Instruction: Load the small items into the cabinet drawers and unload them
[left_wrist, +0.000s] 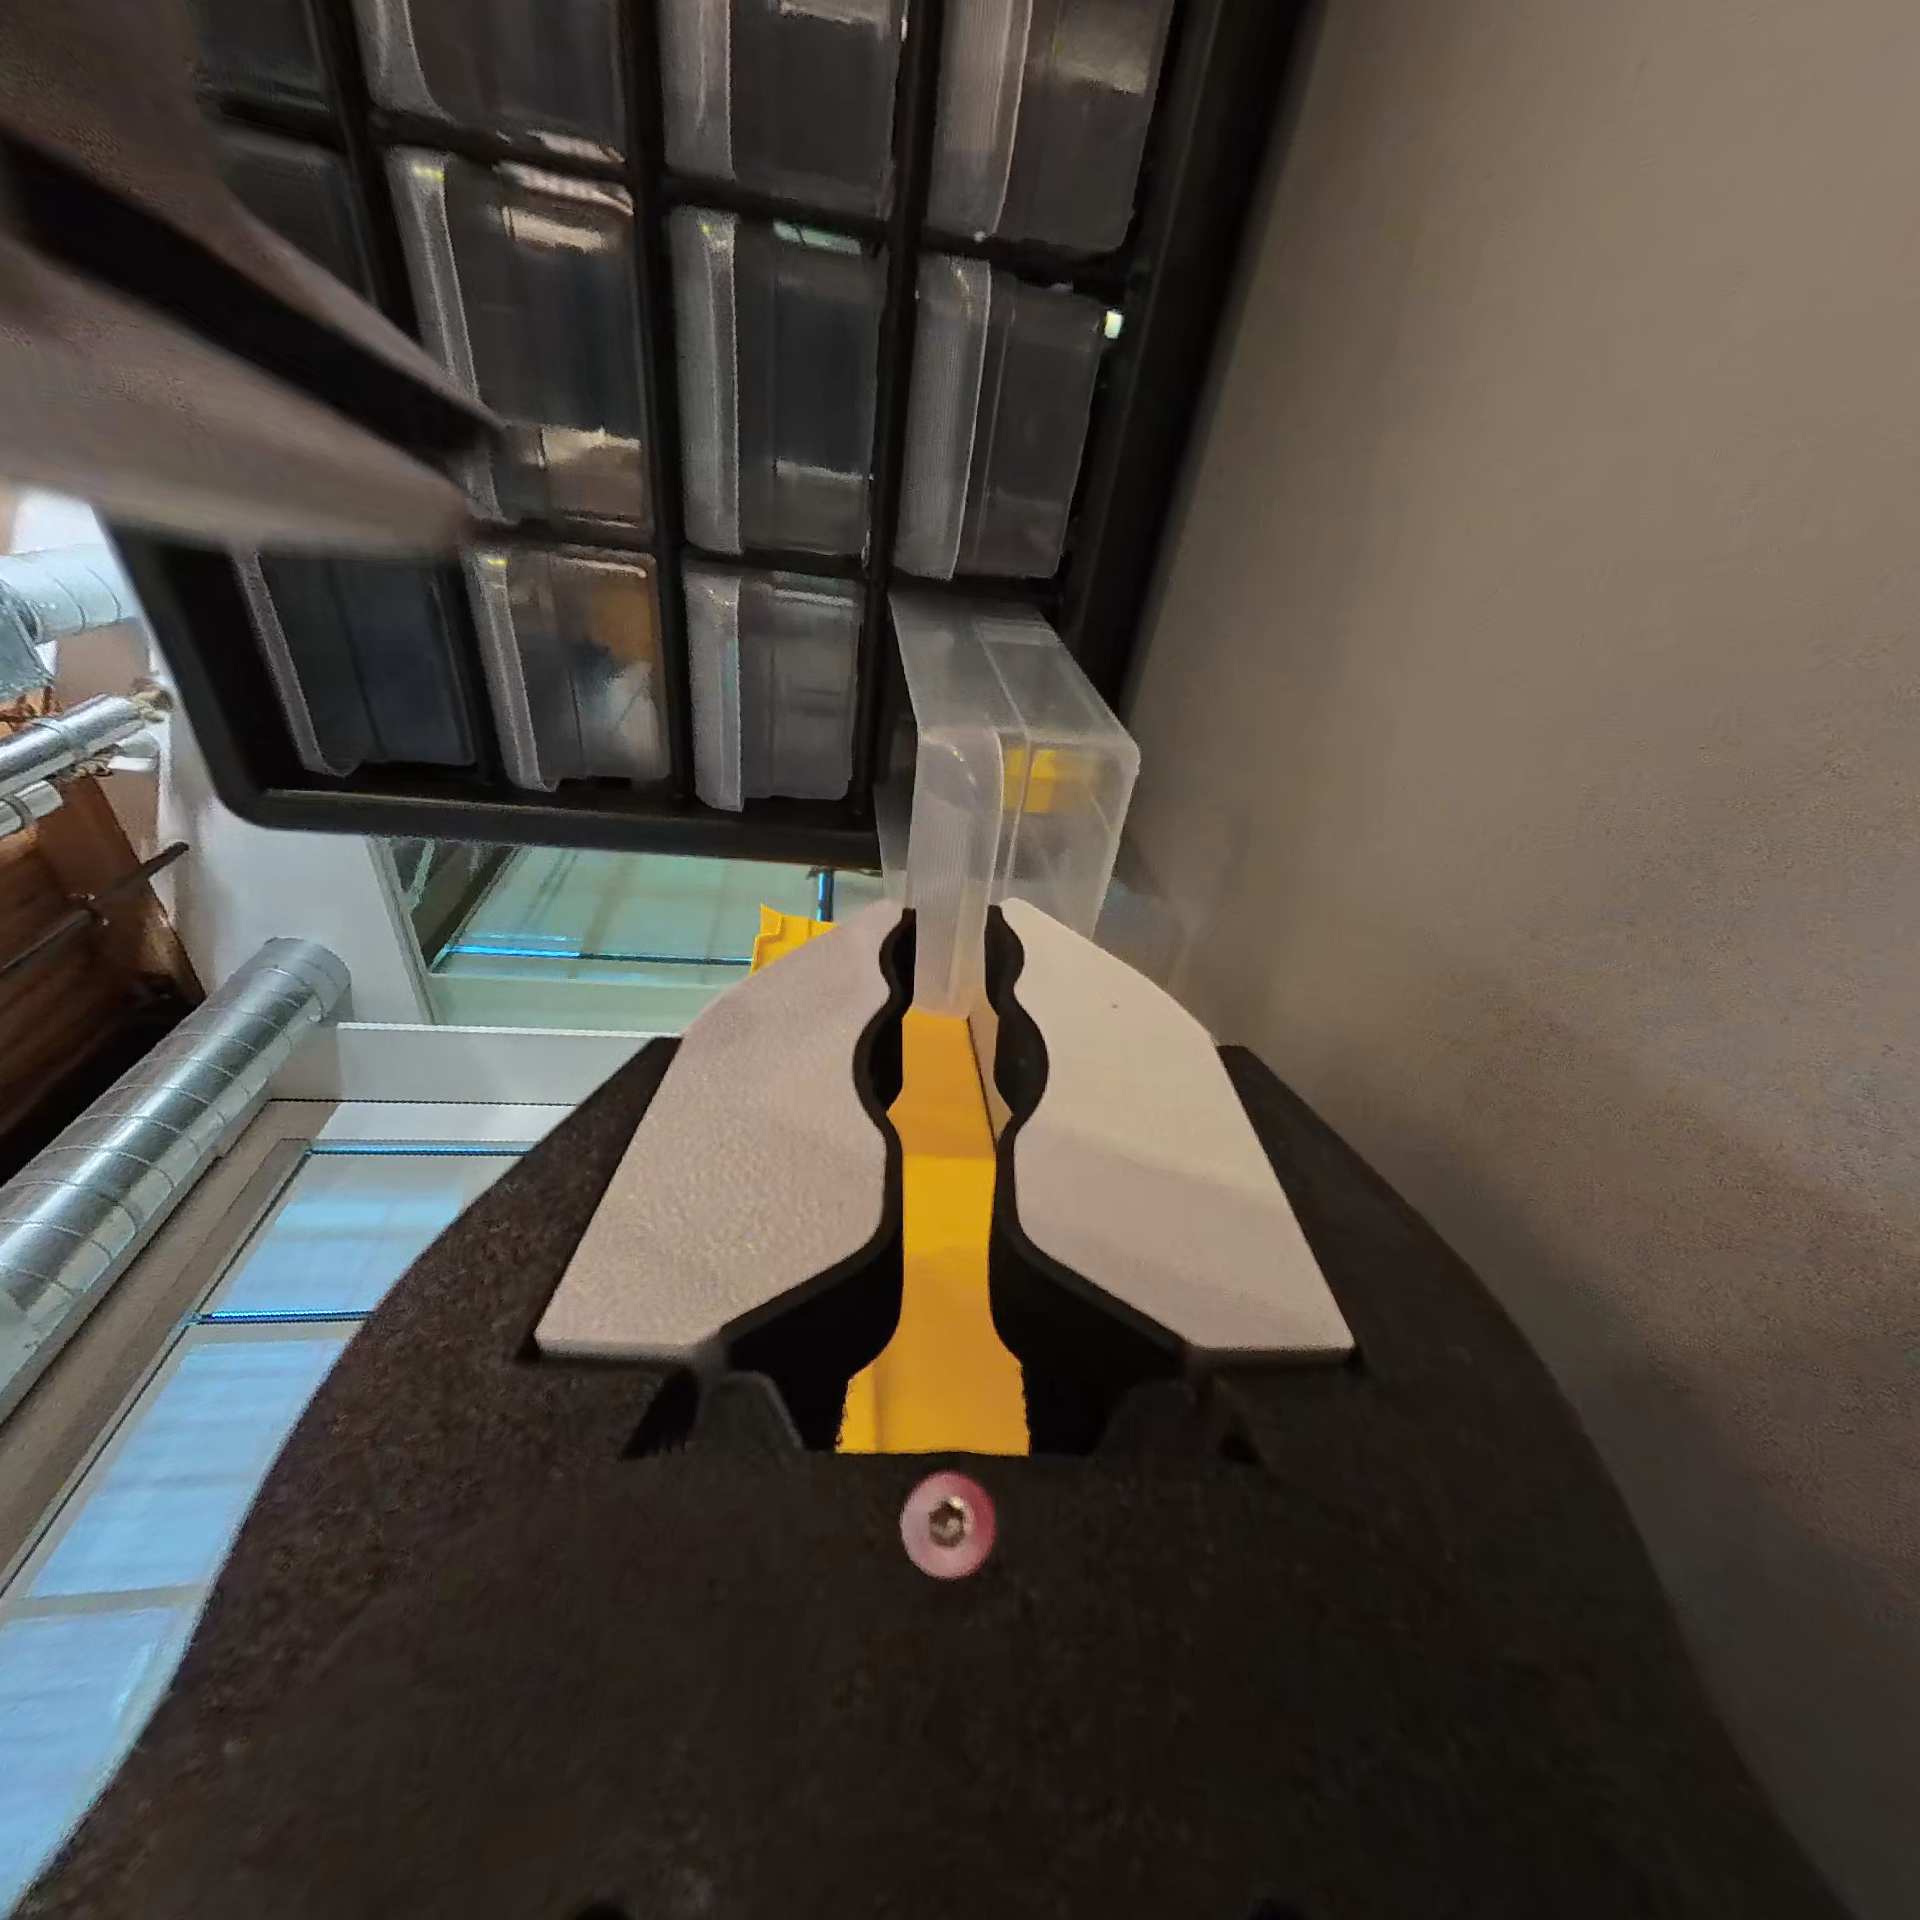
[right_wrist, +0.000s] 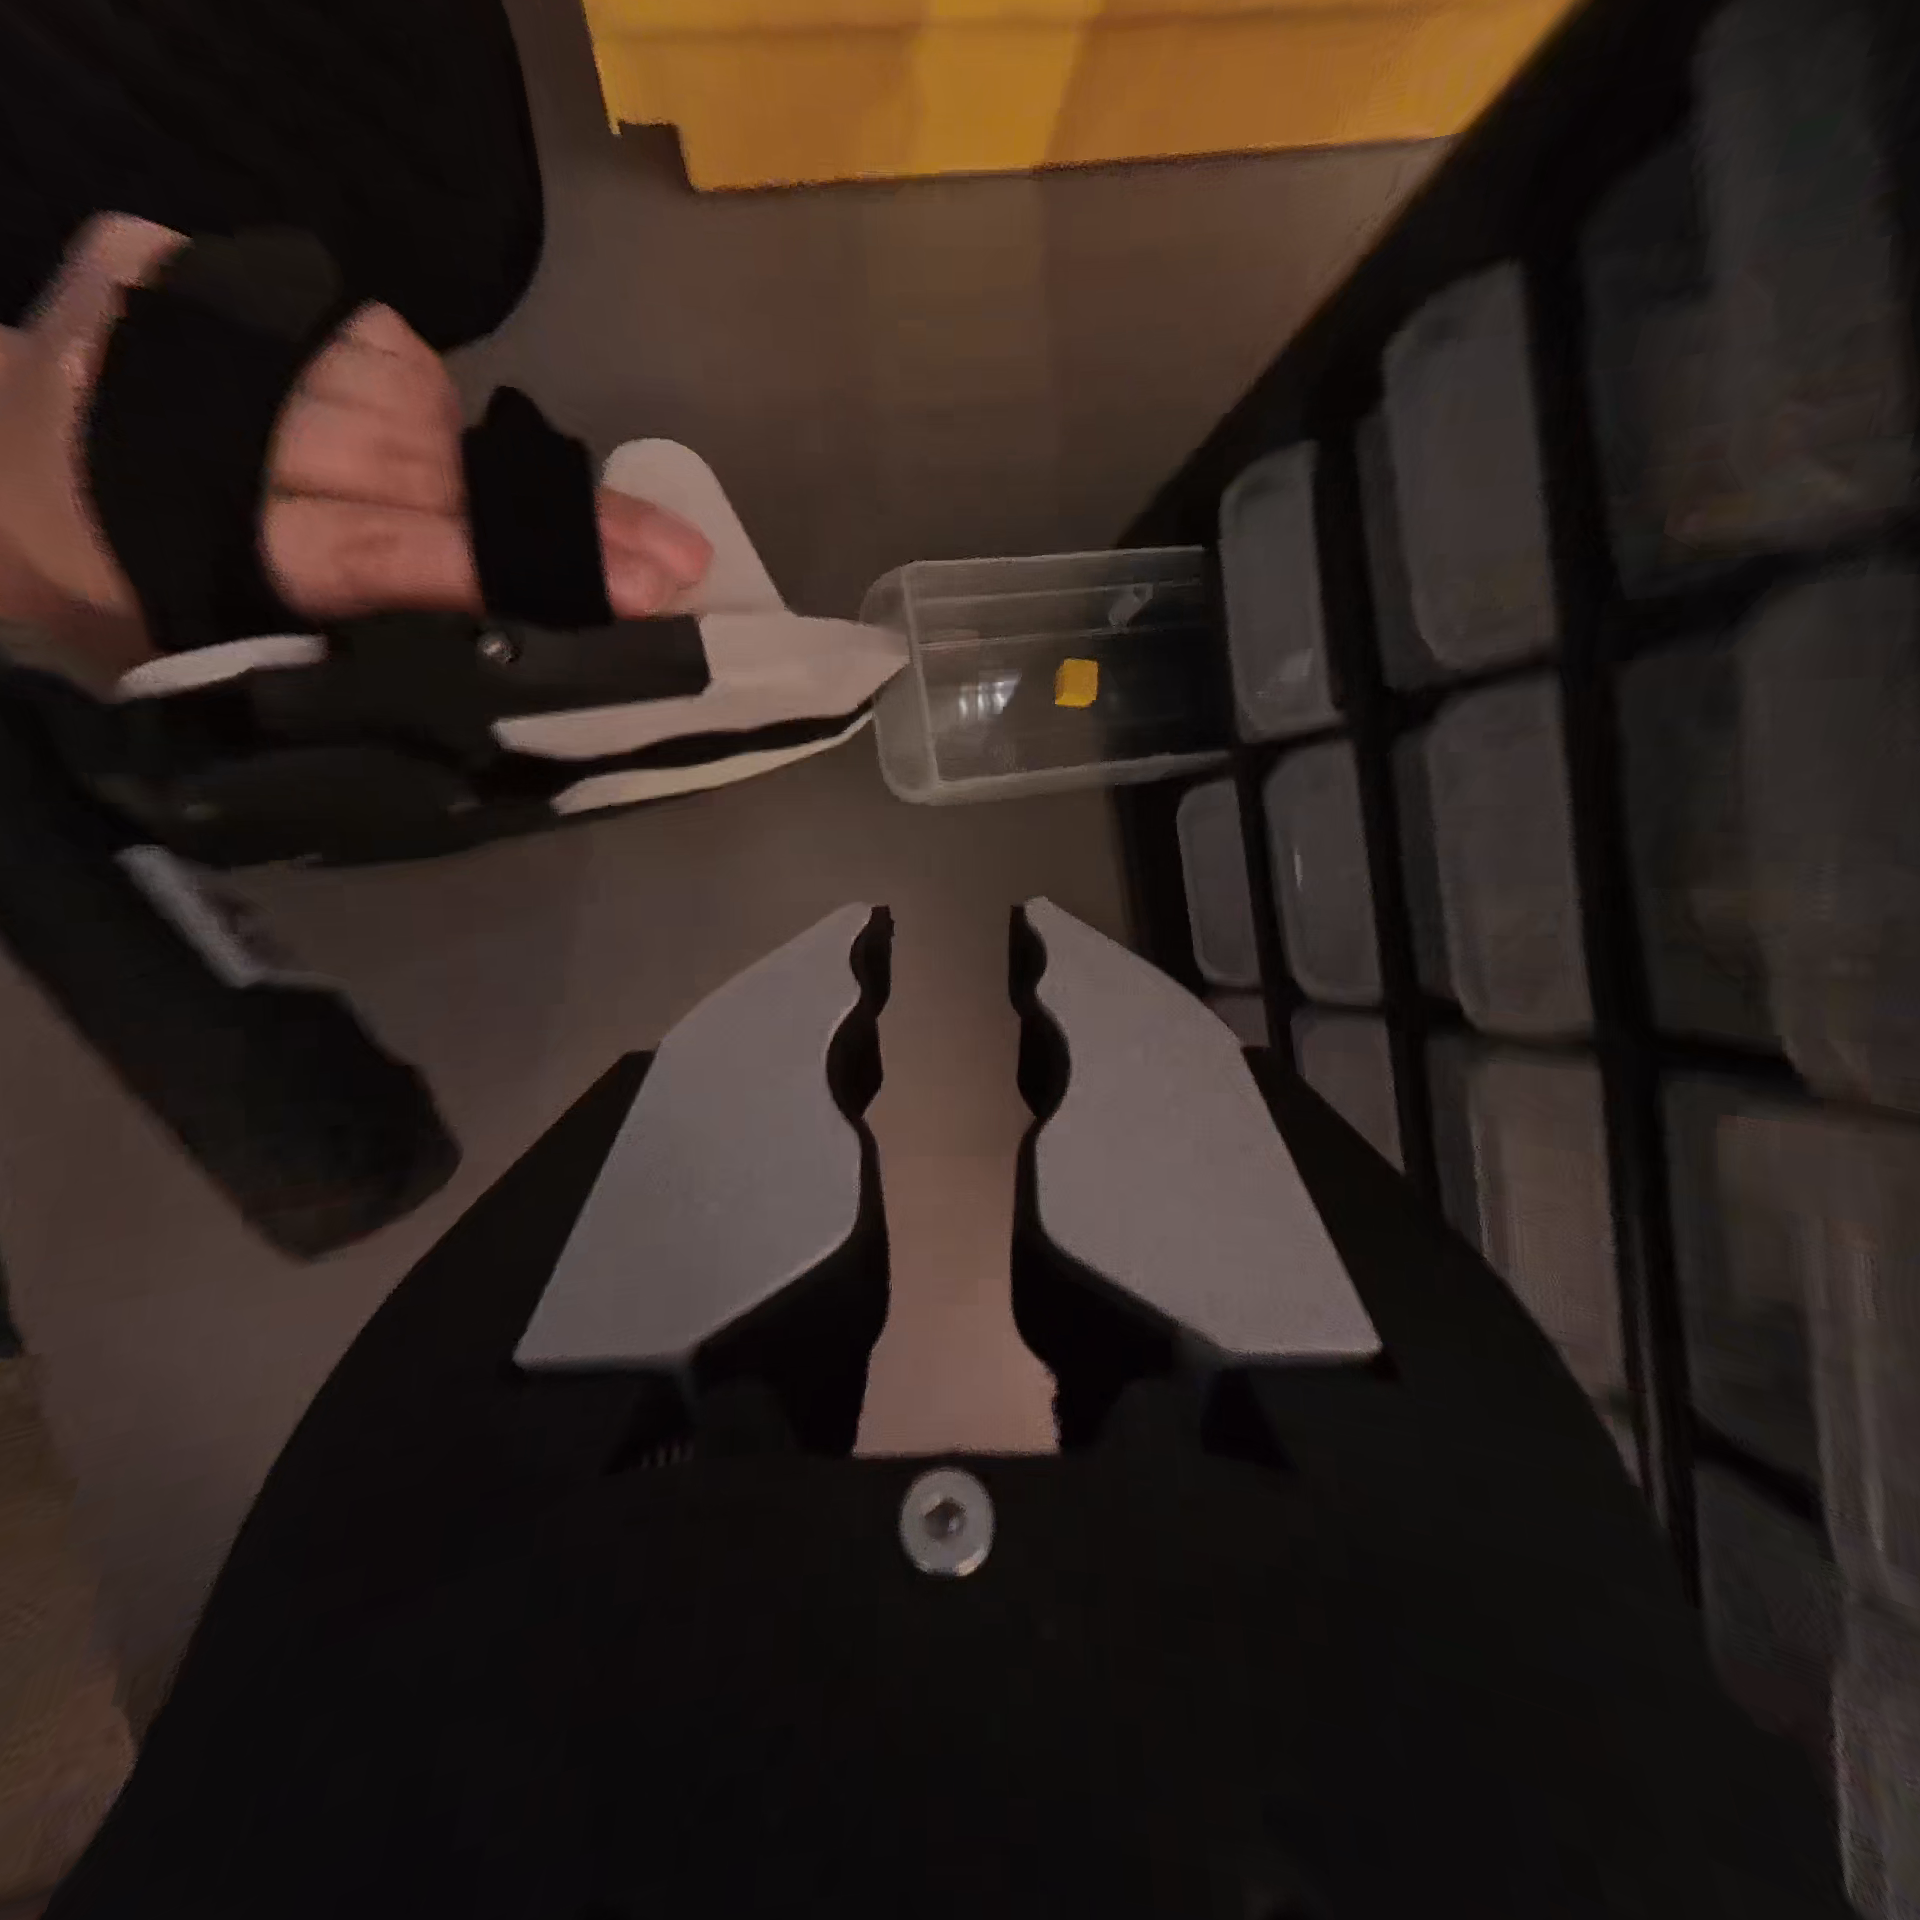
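Left gripper (left_wrist: 940, 971) clamped on the clear plastic drawer's (right_wrist: 1039, 675) front tab, drawer partly out of the black multi-drawer cabinet (right_wrist: 1558, 665).
Draw straight and level so the small yellow block (right_wrist: 1076, 685) inside stays put; right gripper (right_wrist: 945, 935) waits nearby, jaws apart and empty.

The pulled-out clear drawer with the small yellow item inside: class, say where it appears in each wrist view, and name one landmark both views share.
Left wrist view: the pulled-out clear drawer is right of centre, jutting from the cabinet's corner slot, its handle tab pinched by the left hand-held gripper.
Right wrist view: it is just above centre, sticking out leftward from the cabinet, the yellow item inside.
Shared landmark: the black drawer cabinet.
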